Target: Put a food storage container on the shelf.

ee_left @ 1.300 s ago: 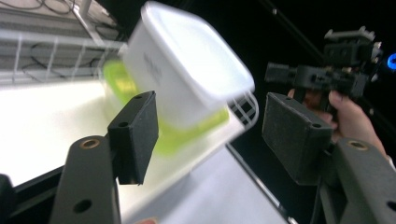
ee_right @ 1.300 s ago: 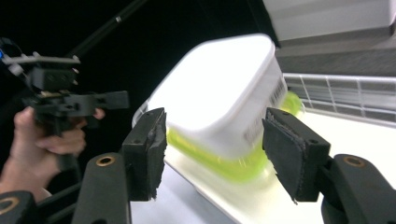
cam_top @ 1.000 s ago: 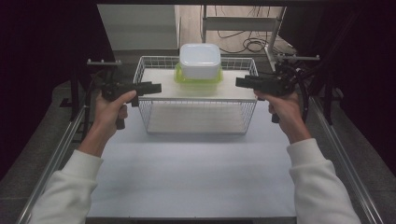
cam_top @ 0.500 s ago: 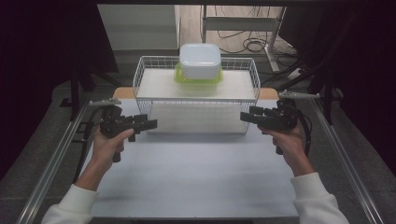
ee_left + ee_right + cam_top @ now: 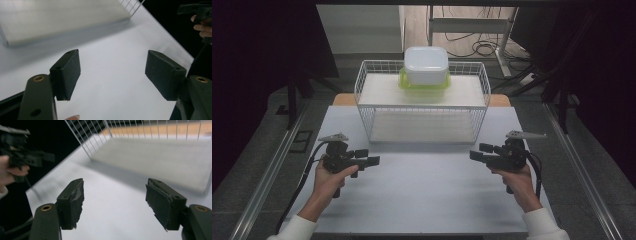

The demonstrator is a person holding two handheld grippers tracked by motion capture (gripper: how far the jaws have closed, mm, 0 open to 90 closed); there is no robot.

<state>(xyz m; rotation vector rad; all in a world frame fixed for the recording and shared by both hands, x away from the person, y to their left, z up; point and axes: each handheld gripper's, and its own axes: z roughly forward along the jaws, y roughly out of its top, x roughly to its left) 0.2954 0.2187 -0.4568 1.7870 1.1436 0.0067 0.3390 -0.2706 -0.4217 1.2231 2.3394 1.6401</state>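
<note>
both hands have dropped from basket height down to the white table [image 5: 422,200], in front of the wire basket [image 5: 422,107] and clear of it. left gripper [image 5: 371,159] sits off the basket's front-left corner, right gripper [image 5: 476,153] off its front-right corner, tips turned in toward each other. both sets of jaws have just been opening further and now stand wide, with nothing between the pads (each gripper view shows bare table in the gap). the lidded box [image 5: 426,67] sits on top of the basket, at the middle of its back edge, on a green base; neither gripper is near it. my read: this looks like a rest or reset pose, no grasp begun, and the box remains the likely target.
</note>
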